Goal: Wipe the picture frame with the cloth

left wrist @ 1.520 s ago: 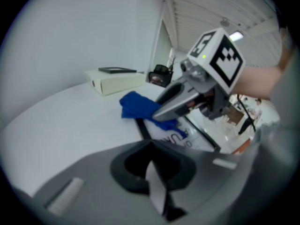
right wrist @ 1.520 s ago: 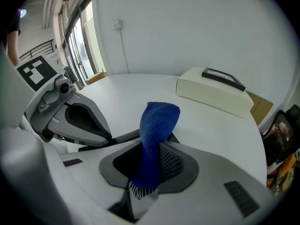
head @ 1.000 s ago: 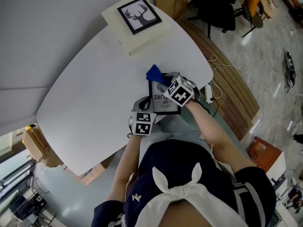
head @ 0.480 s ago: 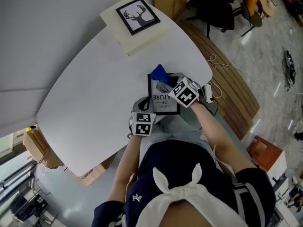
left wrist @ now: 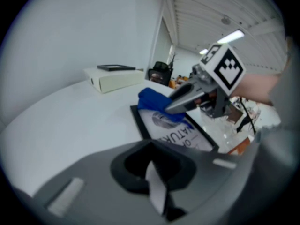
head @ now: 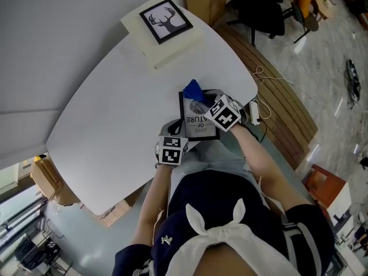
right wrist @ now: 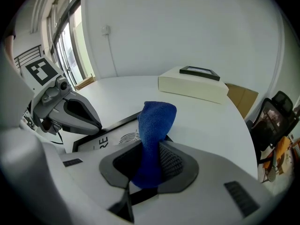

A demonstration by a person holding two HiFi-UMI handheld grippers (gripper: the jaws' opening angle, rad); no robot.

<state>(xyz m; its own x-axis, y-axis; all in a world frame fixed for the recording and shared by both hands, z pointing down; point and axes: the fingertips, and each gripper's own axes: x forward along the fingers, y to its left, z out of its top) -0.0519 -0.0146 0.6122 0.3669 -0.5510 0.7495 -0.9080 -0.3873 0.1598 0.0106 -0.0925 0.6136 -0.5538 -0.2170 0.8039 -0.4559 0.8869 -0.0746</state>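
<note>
A black picture frame [head: 198, 122] with a print and lettering lies flat near the white table's near edge. My right gripper [head: 202, 100] is shut on a blue cloth [head: 193, 89]. The cloth stands out of the jaws over the frame's far end [right wrist: 117, 128] and shows blue [right wrist: 154, 125] in the right gripper view. My left gripper [head: 175, 127] is shut at the frame's near left corner, its tip at the frame's edge. From the left gripper view, the frame [left wrist: 176, 135] lies just ahead, with the cloth [left wrist: 152, 100] and the right gripper [left wrist: 171, 108] over it.
A cream box [head: 172, 45] stands at the table's far end, a deer picture [head: 167, 19] lying on top. The table's rounded right edge [head: 253, 85] is close to the frame. Office chairs [head: 264, 10] and cardboard boxes [head: 52, 180] stand on the floor around.
The right gripper and the cloth slid a little to the right over the frame's far end, then held nearly still. The left gripper has stayed at the near corner.
</note>
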